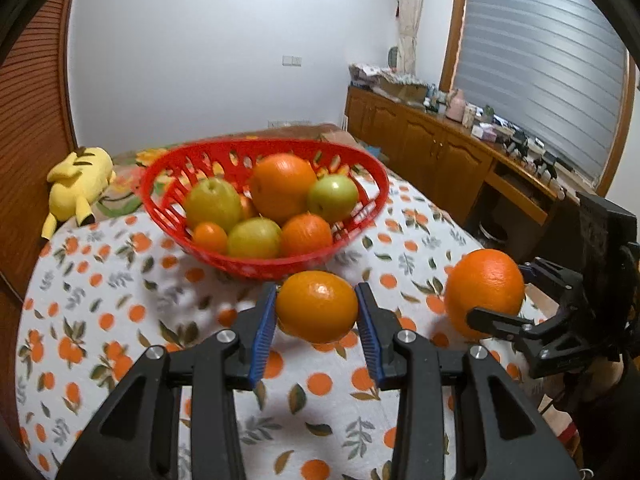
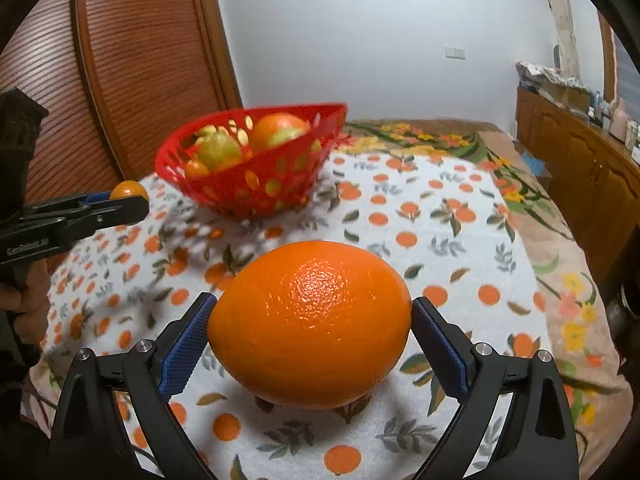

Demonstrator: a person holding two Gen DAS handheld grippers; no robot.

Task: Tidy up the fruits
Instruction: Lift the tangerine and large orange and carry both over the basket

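Note:
My left gripper (image 1: 317,308) is shut on a small orange (image 1: 317,306), held just above the cloth in front of a red basket (image 1: 160,196). The basket holds several oranges and green fruits. My right gripper (image 2: 310,332) is shut on a big orange (image 2: 309,324), its blue pads (image 2: 184,348) pressing both sides. In the left wrist view the big orange (image 1: 485,290) and right gripper (image 1: 516,304) are at the right. In the right wrist view the left gripper (image 2: 120,200) with the small orange (image 2: 129,190) is at the left, near the basket (image 2: 256,184).
The table carries a white cloth with an orange print (image 1: 120,320). A yellow plush toy (image 1: 78,184) lies at the back left. A wooden sideboard (image 1: 440,152) with clutter runs along the right. A ribbed wooden door (image 2: 132,60) stands behind the basket.

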